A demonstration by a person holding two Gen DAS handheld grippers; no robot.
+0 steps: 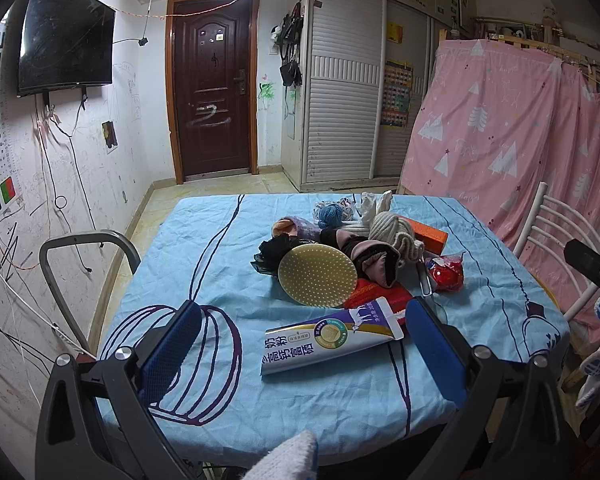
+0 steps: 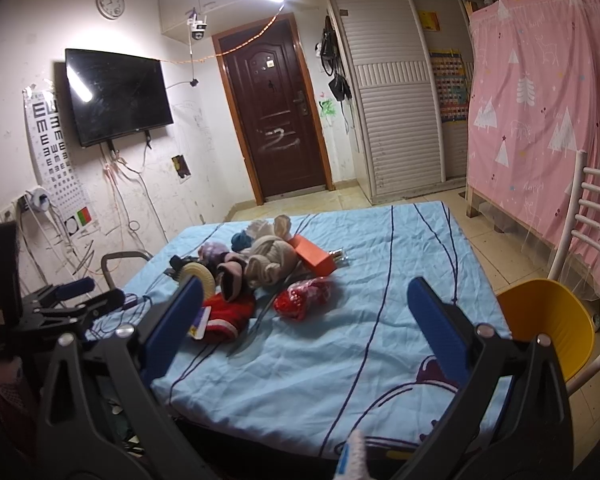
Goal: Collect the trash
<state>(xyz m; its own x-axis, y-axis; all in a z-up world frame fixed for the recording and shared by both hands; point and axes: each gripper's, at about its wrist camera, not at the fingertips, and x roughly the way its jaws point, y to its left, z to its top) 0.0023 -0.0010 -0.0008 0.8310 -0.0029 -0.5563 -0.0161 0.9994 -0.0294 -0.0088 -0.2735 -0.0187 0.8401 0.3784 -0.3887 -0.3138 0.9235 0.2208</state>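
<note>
While both your grippers, left gripper (image 1: 300, 344) and right gripper (image 2: 306, 320), hover spread and empty, the milk-powder sachet (image 1: 332, 338) lies flat just in front of the yellow brush (image 1: 318, 276). Probably light, slick, crushable; pinch its sealed end.

readable text: a milk powder packet and an eye chart
the white and purple packet (image 1: 332, 338) on the blue cloth carries large chinese characters, "奶粉" among them; the eye chart (image 2: 56, 148) on the wall beside the television shows rows of the letter e turned different ways, shrinking downward; the pink curtain (image 2: 540, 92) bears a faint word "happy"
</note>
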